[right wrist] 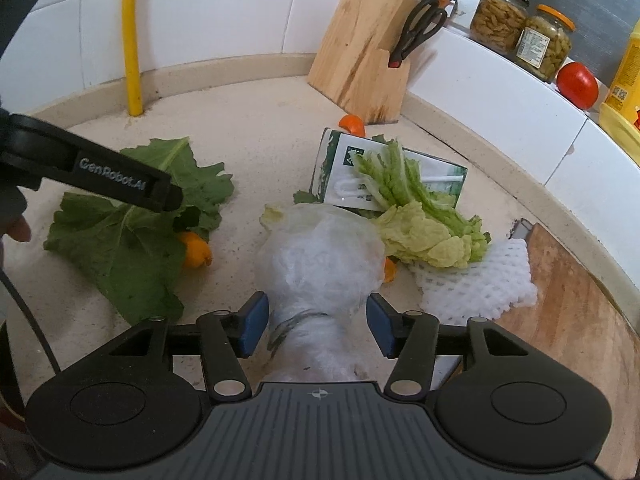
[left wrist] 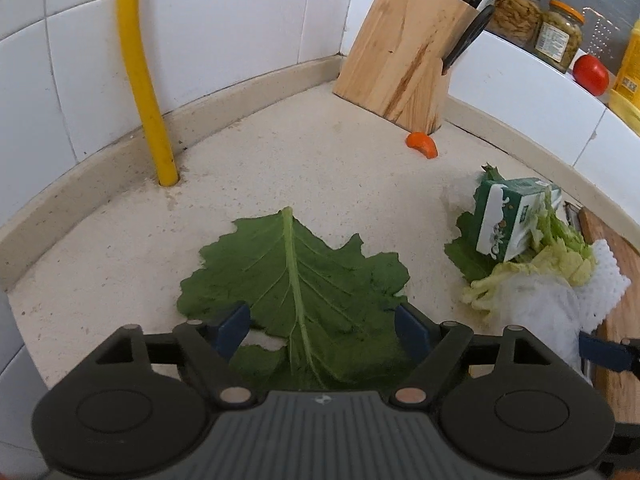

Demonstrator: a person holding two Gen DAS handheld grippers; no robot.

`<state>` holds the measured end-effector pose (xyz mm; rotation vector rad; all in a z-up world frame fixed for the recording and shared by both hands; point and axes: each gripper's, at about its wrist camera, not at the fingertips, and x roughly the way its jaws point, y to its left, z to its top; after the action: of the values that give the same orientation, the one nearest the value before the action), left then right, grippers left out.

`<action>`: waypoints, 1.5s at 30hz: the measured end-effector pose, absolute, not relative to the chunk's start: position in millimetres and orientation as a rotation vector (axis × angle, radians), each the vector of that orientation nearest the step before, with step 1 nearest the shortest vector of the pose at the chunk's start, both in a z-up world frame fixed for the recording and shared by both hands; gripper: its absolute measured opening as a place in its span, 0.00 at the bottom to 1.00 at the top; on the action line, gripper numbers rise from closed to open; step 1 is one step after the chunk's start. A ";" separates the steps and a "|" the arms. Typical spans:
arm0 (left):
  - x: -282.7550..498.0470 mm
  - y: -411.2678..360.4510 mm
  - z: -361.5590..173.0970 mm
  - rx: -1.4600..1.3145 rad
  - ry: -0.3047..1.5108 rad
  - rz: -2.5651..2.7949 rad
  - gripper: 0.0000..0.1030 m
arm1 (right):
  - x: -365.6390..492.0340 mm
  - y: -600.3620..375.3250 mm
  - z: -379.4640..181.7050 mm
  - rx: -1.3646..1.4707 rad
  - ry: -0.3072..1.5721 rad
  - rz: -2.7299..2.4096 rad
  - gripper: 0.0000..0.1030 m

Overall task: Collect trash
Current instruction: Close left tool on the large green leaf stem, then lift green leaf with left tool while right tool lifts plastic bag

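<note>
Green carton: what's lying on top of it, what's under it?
Pale cabbage leaves drape over the green carton. A dark green leaf pokes out beneath its lower end. Whether anything else lies under it cannot be seen; the carton and cabbage cover that spot.

Black claw [right wrist: 316,328], blue pads [right wrist: 253,322], "GenRobot.AI" lettering

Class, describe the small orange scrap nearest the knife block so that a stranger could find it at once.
Start at the wooden knife block in the tiled corner of the counter. Just in front of its base lies a small orange peel, alone on bare counter. Unlike the green leaf and carton, it is curved and bright orange.
</note>
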<state>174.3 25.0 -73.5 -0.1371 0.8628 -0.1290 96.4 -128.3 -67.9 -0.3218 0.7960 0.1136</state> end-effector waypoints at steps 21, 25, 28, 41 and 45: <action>174.9 11.8 -82.0 -0.003 0.841 -0.125 0.28 | 107.4 -116.8 -77.4 -0.371 0.816 0.130 0.59; 173.4 15.4 -80.7 -0.013 0.843 -0.115 0.13 | 106.8 -113.7 -79.2 -0.387 0.823 0.135 0.48; 171.0 20.2 -78.9 -0.042 0.845 -0.127 0.08 | 105.1 -110.7 -79.8 -0.409 0.819 0.129 0.44; 156.8 29.4 -68.0 -0.071 0.839 -0.193 0.00 | 95.9 -97.4 -71.2 -0.424 0.787 0.121 0.40; 158.2 33.4 -69.1 -0.056 0.847 -0.186 0.00 | 92.9 -95.7 -69.0 -0.423 0.782 0.112 0.40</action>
<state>158.2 33.4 -69.1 -0.0562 0.8469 -0.1863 92.9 -95.7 -69.0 -0.4234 0.7815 0.1120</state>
